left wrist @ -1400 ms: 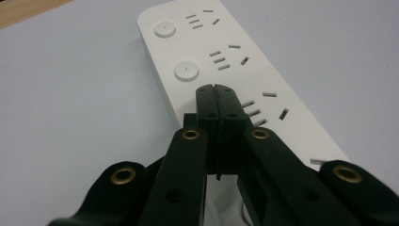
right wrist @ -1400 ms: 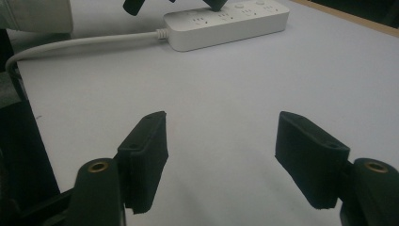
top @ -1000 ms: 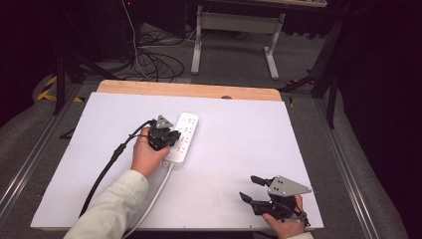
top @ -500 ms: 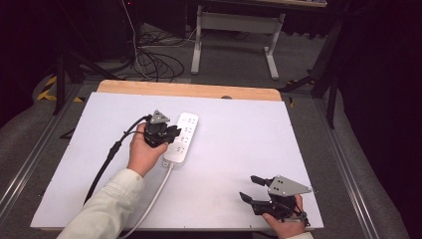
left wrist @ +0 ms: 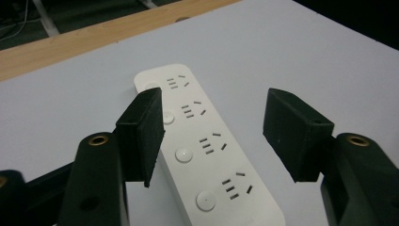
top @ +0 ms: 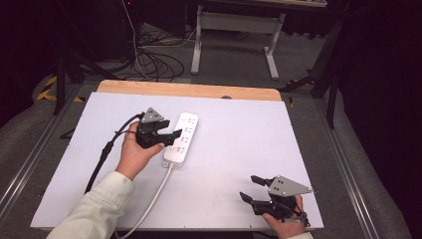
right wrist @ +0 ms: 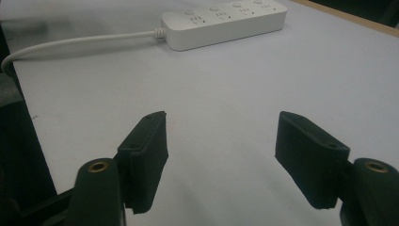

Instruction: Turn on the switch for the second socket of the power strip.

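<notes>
A white power strip (top: 181,139) with several sockets lies on the white table top (top: 239,144), its white cord (top: 149,204) running toward the near edge. My left gripper (top: 173,134) hovers at the strip's left side, open, held by a hand in a pale sleeve. In the left gripper view the strip (left wrist: 207,150) lies between and below the spread jaws of the left gripper (left wrist: 216,134). My right gripper (top: 250,188) rests near the table's front right corner, open and holding nothing. In the right gripper view the right gripper (right wrist: 226,160) faces bare table, the strip (right wrist: 223,21) far off.
A wooden strip (top: 189,90) edges the table's far side. Beyond it are a metal stand (top: 234,40) and loose cables (top: 149,59) on the floor. Metal rails (top: 358,179) run along both sides of the table. A black cable (top: 107,149) trails from the left gripper.
The left hand and its gripper have drifted slightly left and toward the near end of the strip. The right gripper has stayed put.
</notes>
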Available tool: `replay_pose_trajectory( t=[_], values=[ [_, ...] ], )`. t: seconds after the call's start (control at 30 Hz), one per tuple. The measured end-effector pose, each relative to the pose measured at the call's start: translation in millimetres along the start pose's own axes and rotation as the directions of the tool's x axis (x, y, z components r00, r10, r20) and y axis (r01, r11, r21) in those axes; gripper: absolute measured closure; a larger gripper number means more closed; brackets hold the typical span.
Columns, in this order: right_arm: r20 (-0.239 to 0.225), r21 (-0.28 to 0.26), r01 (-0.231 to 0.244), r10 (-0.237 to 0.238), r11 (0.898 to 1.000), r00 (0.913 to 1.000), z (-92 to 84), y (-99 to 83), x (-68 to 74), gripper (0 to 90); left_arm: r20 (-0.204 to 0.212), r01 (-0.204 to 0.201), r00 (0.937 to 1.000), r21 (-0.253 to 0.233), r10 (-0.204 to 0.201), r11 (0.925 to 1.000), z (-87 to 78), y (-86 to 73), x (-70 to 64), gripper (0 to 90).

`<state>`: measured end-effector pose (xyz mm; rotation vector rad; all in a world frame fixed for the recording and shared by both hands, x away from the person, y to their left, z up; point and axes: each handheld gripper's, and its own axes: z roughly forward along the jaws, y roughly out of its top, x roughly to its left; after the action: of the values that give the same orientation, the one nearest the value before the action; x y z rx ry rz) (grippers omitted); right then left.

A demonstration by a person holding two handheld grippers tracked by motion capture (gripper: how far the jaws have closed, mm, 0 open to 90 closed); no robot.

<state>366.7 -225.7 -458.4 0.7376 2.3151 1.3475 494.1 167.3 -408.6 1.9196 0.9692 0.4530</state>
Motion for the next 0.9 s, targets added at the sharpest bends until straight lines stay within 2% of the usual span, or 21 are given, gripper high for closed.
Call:
replay_pose_trajectory(
  t=[0.1,0.3,0.57,0.67,0.73,0.9],
  values=[
    [-0.002,0.001,-0.001,0.001,1.0,1.0,0.5,0.2,0.3,35.0,0.004,-0.012,0.9999,-0.007,0.012,0.9999,-9.8,2.1,-1.8,35.6],
    [0.001,0.0,-0.001,0.001,1.0,1.0,0.1,0.0,0.2,34.9,0.005,-0.039,0.9992,0.026,0.038,0.9989,-25.8,2.3,-8.1,34.6],
    [0.001,-0.001,-0.001,0.001,1.0,1.0,0.3,0.1,0.4,34.9,0.034,-0.033,0.9989,-0.008,0.033,0.9994,-39.5,4.3,-16.9,30.4],
    [0.002,-0.001,0.0,0.0,1.0,1.0,0.1,0.0,0.3,34.9,0.038,-0.043,0.9983,-0.011,0.044,0.999,-44.7,4.0,-19.5,27.6],
    [0.004,-0.001,0.001,-0.001,1.0,1.0,0.0,-0.1,0.0,35.0,0.028,-0.066,0.9974,-0.016,0.067,0.9977,-51.0,3.8,-19.7,25.7],
    [0.001,-0.002,-0.001,0.001,1.0,1.0,0.2,0.1,0.4,34.9,0.041,-0.052,0.9977,-0.065,0.054,0.9966,-69.5,-3.6,-21.0,23.7]
  ],
)
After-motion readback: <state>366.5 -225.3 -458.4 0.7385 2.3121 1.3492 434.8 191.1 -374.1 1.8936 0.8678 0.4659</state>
